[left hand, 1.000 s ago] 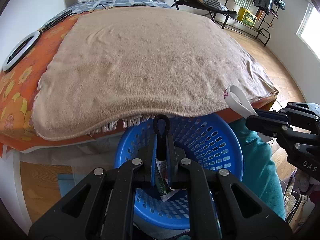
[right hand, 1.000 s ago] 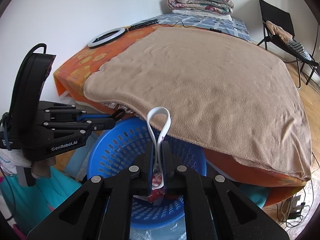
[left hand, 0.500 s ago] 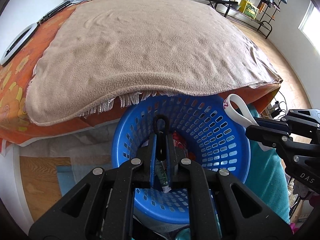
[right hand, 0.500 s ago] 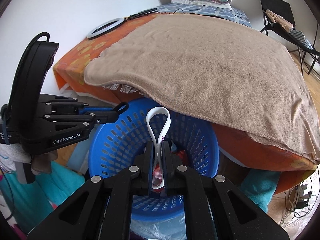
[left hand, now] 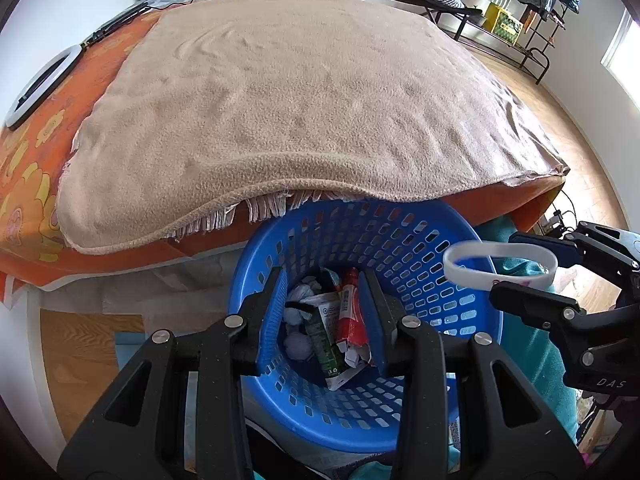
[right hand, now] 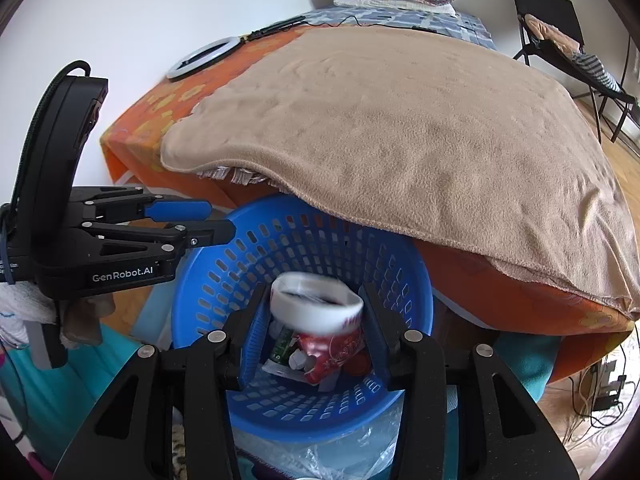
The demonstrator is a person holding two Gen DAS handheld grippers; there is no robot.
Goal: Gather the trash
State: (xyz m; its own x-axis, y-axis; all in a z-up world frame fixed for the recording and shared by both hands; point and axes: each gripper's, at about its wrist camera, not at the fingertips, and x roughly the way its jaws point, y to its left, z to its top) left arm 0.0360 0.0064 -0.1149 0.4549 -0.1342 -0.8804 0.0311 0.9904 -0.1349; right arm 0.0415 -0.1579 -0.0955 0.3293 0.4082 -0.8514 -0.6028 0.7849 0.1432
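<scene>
**Drop over the basket: both claws spread**

Left gripper (left hand: pixel 326 312) jaws apart, nothing between them; it hangs above the blue basket (left hand: pixel 400 236), over the carton and wrappers (left hand: pixel 334 336) in it; right gripper (right hand: pixel 312 320) jaws also apart, white wristband (right hand: pixel 316 304) loose between them, blurred, apparently falling; release step, by my judgement; next calls for lifting clear and seeking remaining trash; tan blanket (right hand: pixel 400 128) looks bare.

basket (left hand: pixel 460 312): 1 | wristband (left hand: pixel 500 268): 1 | blanket (left hand: pixel 304 104): 1 | ring light (right hand: pixel 202 58): 1 | grippers: 2
</scene>
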